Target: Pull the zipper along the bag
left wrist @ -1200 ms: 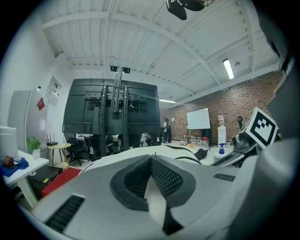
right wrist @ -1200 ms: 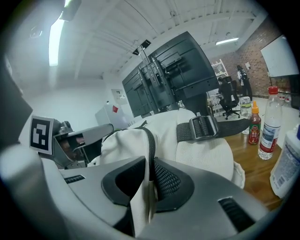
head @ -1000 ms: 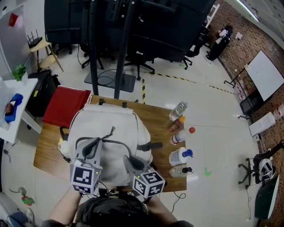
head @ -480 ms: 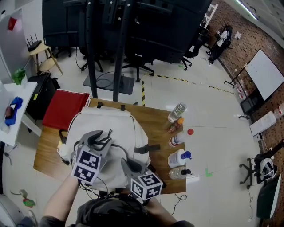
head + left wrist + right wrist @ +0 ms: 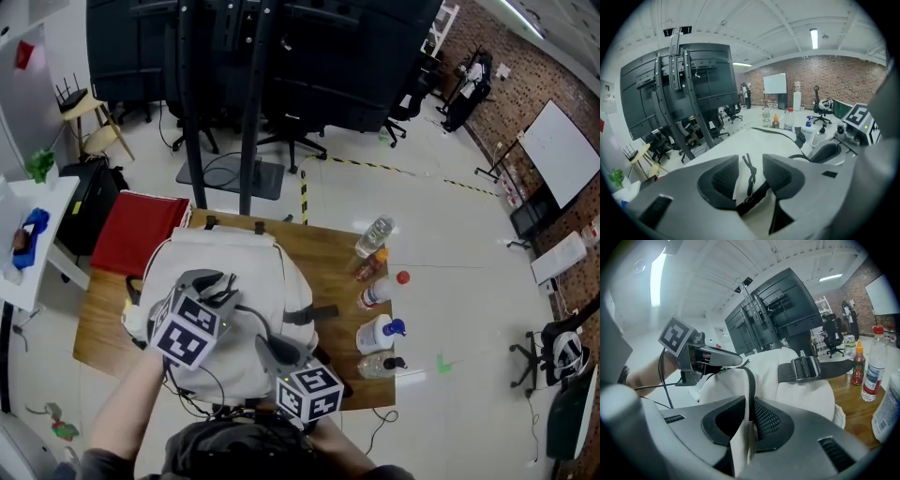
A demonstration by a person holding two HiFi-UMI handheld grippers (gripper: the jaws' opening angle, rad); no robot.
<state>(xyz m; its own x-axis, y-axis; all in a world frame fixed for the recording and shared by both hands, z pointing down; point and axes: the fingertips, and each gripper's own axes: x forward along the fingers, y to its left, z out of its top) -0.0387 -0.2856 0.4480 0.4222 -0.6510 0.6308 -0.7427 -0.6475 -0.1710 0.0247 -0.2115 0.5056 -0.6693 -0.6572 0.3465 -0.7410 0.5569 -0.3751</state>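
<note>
Plastic bottles (image 5: 373, 292) beside white bag (image 5: 239, 272).

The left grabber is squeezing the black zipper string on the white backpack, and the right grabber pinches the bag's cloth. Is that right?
No. The left gripper isn't squeezing: its jaws have just been opening and stand apart, with the black zipper string between them, untouched, as the left gripper view shows. The right gripper pinches the white backpack's cloth.

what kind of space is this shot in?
Probably an office or lab workspace: rolling office chairs, a whiteboard on a stand by a brick wall, and large black panels on floor stands.
</note>
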